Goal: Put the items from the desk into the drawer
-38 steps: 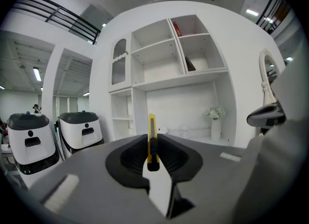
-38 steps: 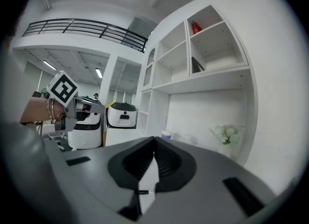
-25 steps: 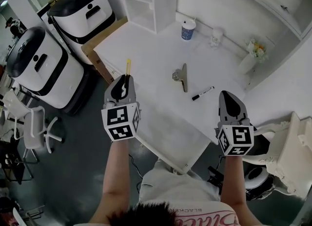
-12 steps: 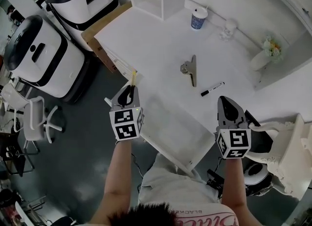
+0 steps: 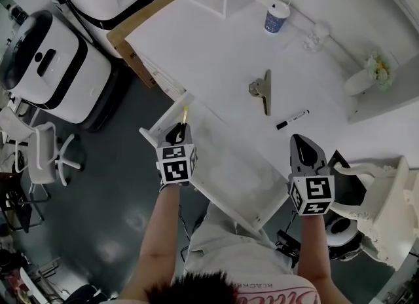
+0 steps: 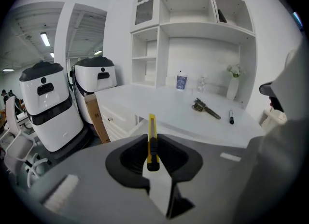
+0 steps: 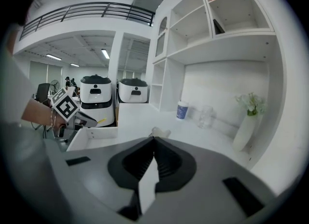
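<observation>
My left gripper (image 5: 178, 128) is shut on a yellow utility knife (image 5: 184, 114), which sticks out past the jaws over the left end of the open white drawer (image 5: 230, 168). In the left gripper view the knife (image 6: 152, 140) stands pinched between the jaws. My right gripper (image 5: 302, 144) is shut and empty, at the drawer's right end near the desk edge. On the white desk (image 5: 209, 54) lie a metal clip (image 5: 260, 90) and a black marker (image 5: 292, 119).
A paper cup (image 5: 276, 19), a glass (image 5: 319, 35) and a vase of flowers (image 5: 366, 76) stand along the back of the desk. Two white-and-black machines (image 5: 52, 67) and a cardboard box (image 5: 134, 40) stand to the left. A white chair (image 5: 383, 211) is on the right.
My left gripper has carried the knife back from the desk's left edge to above the drawer's left end. The right gripper has hardly moved.
</observation>
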`<control>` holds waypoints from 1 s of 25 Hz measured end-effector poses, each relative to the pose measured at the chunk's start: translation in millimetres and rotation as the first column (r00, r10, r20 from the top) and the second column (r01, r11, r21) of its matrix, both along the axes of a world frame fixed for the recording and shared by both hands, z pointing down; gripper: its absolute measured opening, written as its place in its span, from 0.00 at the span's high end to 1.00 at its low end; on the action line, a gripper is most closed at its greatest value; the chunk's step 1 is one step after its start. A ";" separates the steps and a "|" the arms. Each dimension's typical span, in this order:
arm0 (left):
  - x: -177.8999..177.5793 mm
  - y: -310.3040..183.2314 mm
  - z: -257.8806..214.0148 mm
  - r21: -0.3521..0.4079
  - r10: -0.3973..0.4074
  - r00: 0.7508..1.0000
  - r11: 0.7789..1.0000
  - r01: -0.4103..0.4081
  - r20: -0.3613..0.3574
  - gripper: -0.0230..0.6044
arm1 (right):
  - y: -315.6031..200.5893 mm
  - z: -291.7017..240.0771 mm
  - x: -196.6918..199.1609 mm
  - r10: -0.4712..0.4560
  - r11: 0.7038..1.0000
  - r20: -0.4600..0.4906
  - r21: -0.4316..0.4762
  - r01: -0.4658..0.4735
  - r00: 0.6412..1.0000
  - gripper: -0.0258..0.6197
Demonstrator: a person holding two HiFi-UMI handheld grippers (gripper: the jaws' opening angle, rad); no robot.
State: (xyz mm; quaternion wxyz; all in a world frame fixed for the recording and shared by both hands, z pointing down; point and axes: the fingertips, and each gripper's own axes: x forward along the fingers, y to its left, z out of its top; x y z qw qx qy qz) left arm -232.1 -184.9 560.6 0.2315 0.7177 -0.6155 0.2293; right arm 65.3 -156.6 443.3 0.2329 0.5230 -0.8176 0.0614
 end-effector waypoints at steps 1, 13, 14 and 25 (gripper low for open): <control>-0.6 -1.6 7.0 -0.018 0.002 1.000 1.000 -0.002 0.000 0.85 | -1.4 2.5 -1.9 0.001 1.000 0.006 -0.009 -0.001 1.000 0.95; -1.8 -18.6 98.0 -0.284 -0.068 0.996 0.957 0.049 -0.055 0.85 | -8.7 31.6 -9.2 -0.013 0.996 -0.015 -0.085 0.012 1.000 0.95; -1.3 -19.4 106.0 -0.307 -0.072 0.996 0.950 0.051 -0.057 0.85 | -9.8 33.4 -9.0 -0.013 0.996 -0.018 -0.091 0.012 1.000 0.95; 3.9 -27.1 167.9 -0.481 -0.052 0.998 0.875 0.057 0.025 0.85 | -14.3 46.6 -6.3 -0.008 0.990 -0.017 -0.141 0.006 1.000 0.95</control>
